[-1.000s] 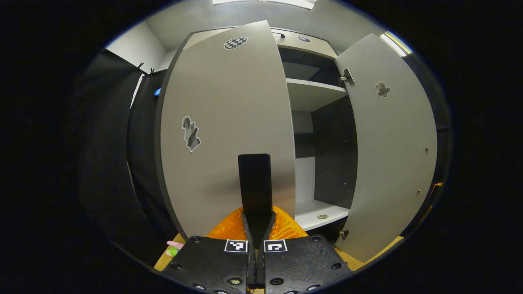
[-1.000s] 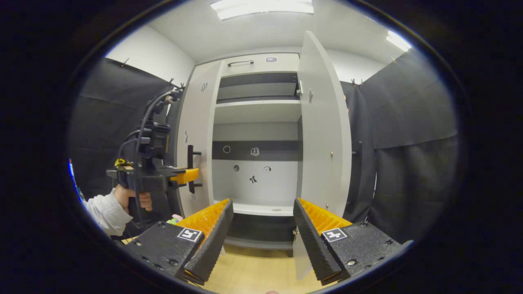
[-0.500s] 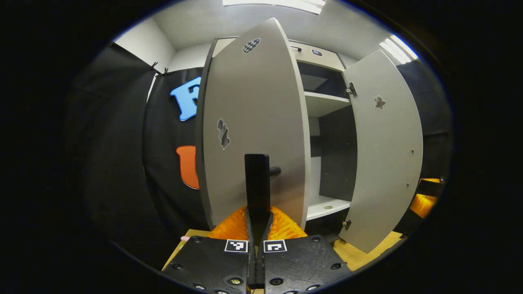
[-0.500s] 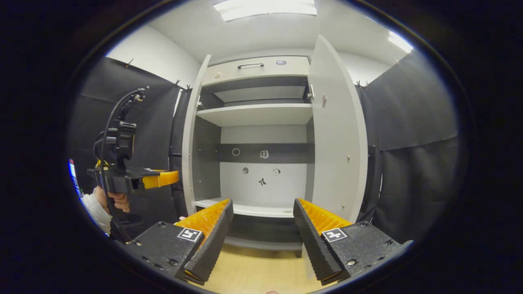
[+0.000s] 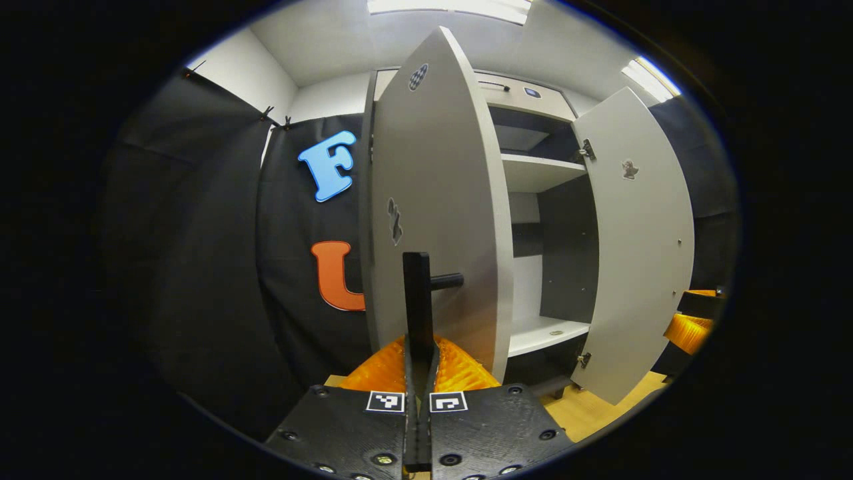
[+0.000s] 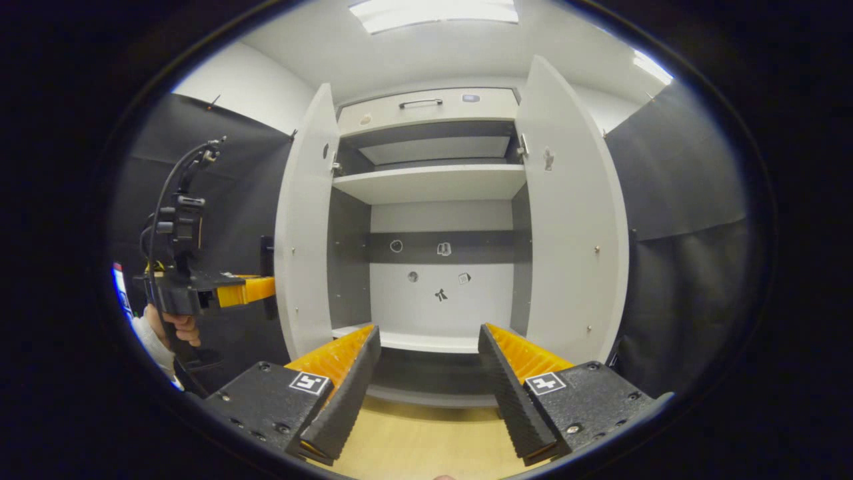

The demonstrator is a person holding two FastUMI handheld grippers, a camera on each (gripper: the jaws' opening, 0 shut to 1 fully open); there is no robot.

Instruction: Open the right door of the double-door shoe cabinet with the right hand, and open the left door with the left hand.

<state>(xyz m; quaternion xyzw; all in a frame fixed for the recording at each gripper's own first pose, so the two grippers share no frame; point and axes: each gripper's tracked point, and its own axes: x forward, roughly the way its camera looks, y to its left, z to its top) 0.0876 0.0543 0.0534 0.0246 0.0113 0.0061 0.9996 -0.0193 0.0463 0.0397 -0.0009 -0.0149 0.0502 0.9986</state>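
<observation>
Grey doors both stood wide: the left tool (image 5: pixel 418 373) was clamped on the left door's (image 5: pixel 436 200) handle (image 5: pixel 418 300) to swing it out, while the right tool (image 6: pixel 428 373) hung wide, holding nothing, before the right door (image 6: pixel 573 247).

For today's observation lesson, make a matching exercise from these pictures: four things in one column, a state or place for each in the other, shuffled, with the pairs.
1. left gripper
2. right gripper
3. left door
4. drawer

a. above the top shelf, closed
b. shut on the door handle
c. open, holding nothing
d. swung open

Pairs: 1-b, 2-c, 3-d, 4-a
</observation>
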